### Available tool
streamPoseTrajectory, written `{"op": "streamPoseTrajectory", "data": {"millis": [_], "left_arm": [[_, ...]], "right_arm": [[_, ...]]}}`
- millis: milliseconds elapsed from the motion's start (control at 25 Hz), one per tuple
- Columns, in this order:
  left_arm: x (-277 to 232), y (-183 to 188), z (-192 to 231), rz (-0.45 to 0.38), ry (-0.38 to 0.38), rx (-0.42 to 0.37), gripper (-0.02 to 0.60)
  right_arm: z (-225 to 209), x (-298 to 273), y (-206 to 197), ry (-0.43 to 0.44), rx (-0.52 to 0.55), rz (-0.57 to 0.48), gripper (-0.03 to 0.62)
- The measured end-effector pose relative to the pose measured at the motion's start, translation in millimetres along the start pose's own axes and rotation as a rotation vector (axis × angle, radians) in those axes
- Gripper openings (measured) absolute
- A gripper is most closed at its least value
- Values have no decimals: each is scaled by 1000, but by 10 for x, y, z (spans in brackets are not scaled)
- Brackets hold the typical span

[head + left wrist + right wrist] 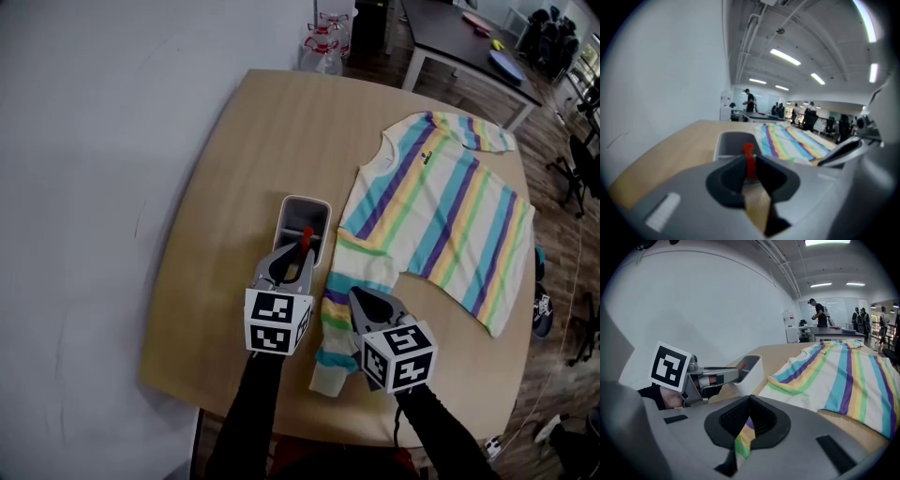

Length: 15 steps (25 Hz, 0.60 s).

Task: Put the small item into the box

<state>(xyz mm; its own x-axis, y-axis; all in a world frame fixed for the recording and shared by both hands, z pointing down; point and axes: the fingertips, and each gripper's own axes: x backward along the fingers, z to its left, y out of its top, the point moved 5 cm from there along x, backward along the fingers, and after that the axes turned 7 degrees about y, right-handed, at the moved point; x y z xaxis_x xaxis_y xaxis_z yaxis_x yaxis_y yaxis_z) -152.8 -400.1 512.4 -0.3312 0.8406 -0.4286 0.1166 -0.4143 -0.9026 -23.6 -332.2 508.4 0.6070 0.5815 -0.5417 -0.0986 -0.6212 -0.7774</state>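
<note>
Red small item (749, 161), a thin peg-like piece, stands upright, pinched between the closed jaws of the left gripper (302, 251), with its top poking above the jaw tips. Right gripper (750, 401) hangs alongside over the near sleeve of the striped shirt (441, 206). Its jaws are drawn together with nothing seen clamped, and cloth shows only through the gap behind the tips. Key relation: the box (292, 204) lies directly ahead of the left gripper. Its long axis runs away from the person, in line with the jaws, and the small item sits at the box's near end. Judgement: a short forward carry, then release. The left gripper is placed for it, while the right sits off to the side of the box. Head view gives the plan alignment but not the item's height over the rim. Left gripper view looks straight past the item into the open cavity, and nothing else is seen in it. Right gripper view gives the side look, with the jaw tips at the near rim and the red tip level with or just inside it, cannot tell which. Farther out, the wooden desk (244, 159) carries the shirt spread flat to the right.
</note>
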Motion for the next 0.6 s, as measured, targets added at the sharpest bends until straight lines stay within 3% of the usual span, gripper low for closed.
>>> {"op": "streamPoseTrajectory", "data": {"millis": [600], "left_arm": [[-57, -59, -24, 31, -3, -9, 94]], "right_arm": [[-25, -15, -4, 1, 1, 6, 8]]}}
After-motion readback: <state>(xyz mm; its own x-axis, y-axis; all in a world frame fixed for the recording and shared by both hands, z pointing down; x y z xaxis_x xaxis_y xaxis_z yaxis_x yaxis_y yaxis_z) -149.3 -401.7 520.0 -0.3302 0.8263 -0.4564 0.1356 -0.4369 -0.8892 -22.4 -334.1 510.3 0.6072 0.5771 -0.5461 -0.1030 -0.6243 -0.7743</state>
